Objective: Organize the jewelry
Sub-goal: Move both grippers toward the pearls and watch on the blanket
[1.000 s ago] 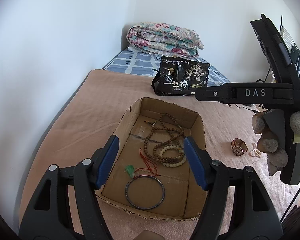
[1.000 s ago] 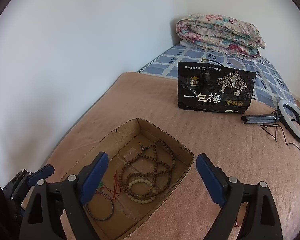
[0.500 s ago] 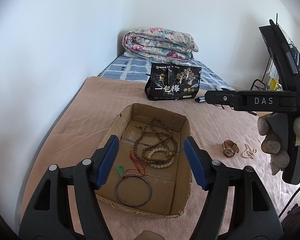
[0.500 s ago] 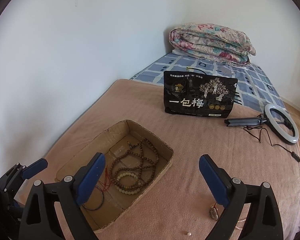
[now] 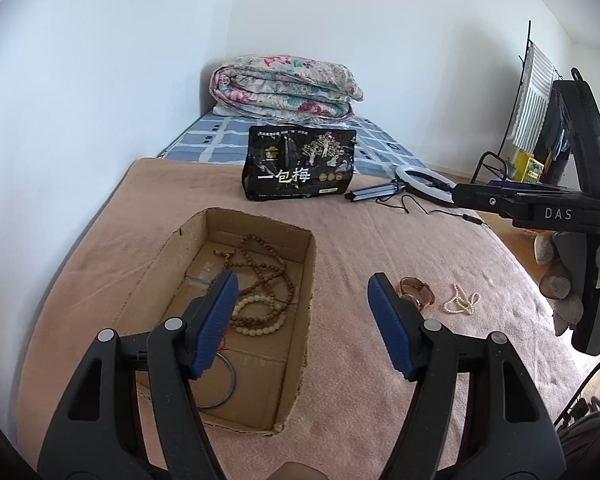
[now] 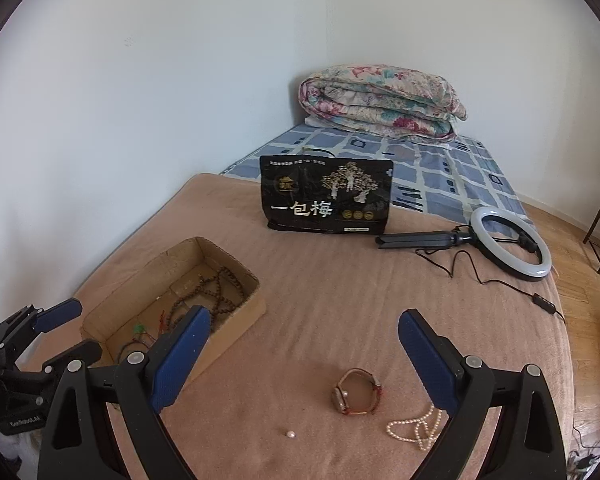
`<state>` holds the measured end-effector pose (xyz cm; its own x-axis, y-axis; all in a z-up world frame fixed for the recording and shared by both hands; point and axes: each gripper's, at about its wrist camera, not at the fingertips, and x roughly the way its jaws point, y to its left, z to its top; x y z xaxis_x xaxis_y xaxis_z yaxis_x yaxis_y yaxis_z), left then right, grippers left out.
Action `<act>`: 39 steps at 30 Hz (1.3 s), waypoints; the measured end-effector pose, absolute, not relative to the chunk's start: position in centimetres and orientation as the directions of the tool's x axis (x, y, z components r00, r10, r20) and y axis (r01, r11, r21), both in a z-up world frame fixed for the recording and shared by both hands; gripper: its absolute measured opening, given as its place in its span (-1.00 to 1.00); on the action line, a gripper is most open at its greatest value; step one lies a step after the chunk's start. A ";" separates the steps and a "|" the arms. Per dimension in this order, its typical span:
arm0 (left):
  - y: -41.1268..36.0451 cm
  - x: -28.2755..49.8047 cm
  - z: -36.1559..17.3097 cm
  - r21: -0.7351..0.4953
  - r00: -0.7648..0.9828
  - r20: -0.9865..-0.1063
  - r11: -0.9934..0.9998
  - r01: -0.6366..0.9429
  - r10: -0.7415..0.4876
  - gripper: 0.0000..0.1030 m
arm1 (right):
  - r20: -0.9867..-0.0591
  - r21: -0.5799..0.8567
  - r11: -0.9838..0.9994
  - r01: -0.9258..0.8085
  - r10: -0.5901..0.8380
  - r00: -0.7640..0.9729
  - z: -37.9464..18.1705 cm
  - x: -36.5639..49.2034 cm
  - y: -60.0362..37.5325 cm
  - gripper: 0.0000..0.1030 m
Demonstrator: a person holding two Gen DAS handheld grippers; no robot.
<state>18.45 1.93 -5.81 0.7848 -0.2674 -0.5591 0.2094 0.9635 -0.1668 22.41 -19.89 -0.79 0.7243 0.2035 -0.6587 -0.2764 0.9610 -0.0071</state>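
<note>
Hovering wide open and empty: right gripper framing the watch, left gripper straddling the cardboard box wall.

This is a bedroom in a home. A bed with a pink blanket fills the view, and a folded floral quilt lies at 12 o'clock on a blue checked sheet. A wooden floor shows at 2 o'clock, under white walls.
</note>
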 end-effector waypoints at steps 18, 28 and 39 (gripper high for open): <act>-7.9 18.4 -8.8 -0.163 0.681 -0.615 0.909 0.384 -0.398 0.34 | -0.702 -0.039 0.990 -0.137 0.070 0.708 -4.7 19.1 -33.0 0.87; -10.9 19.7 -12.6 -0.189 0.600 -0.681 0.892 0.410 -0.420 0.13 | -0.769 0.015 0.992 -0.127 0.093 0.633 -10.4 19.2 -35.6 0.86; -12.9 21.5 -17.4 -0.233 0.513 -0.736 0.877 0.421 -0.442 -0.22 | -0.800 0.029 0.987 -0.156 0.116 0.589 -15.1 20.2 -35.2 0.86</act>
